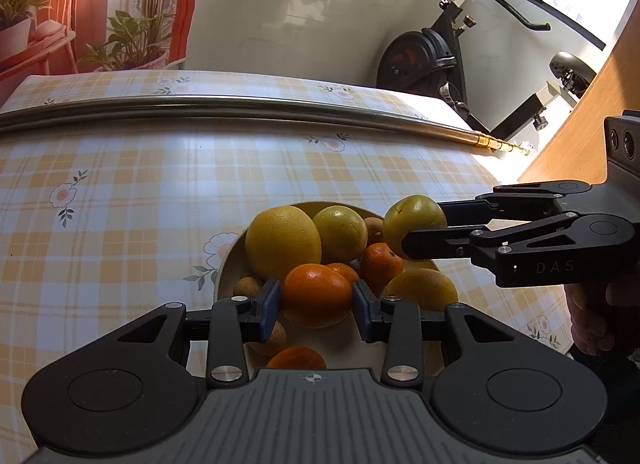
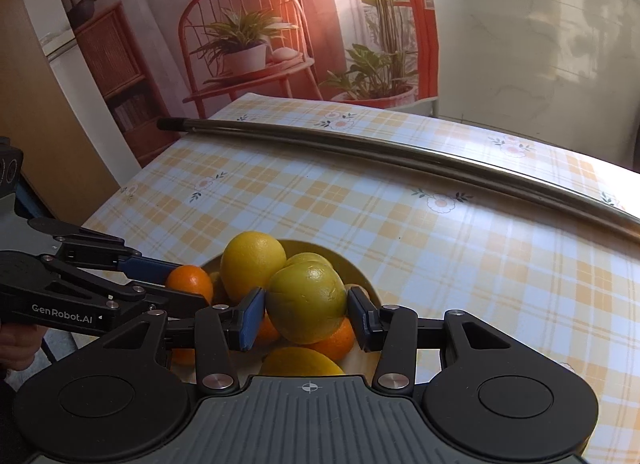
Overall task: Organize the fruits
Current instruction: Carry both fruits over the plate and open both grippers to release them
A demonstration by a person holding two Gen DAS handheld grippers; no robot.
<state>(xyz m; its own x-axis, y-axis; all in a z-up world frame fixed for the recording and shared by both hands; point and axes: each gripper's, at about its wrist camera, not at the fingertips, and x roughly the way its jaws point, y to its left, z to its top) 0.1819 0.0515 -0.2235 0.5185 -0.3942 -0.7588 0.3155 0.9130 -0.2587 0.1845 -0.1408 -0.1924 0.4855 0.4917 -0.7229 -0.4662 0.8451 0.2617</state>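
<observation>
The orange mandarin is round and glossy, and my left gripper clamps it between its blue pads, just above the pale bowl. My right gripper squeezes a yellow-green fruit with a dull, slightly dented skin, also above the bowl. Below them lie a big yellow citrus, more mandarins and small brown fruits. The bowl stands on the near part of the checked tablecloth; a metal rod lies far behind.
</observation>
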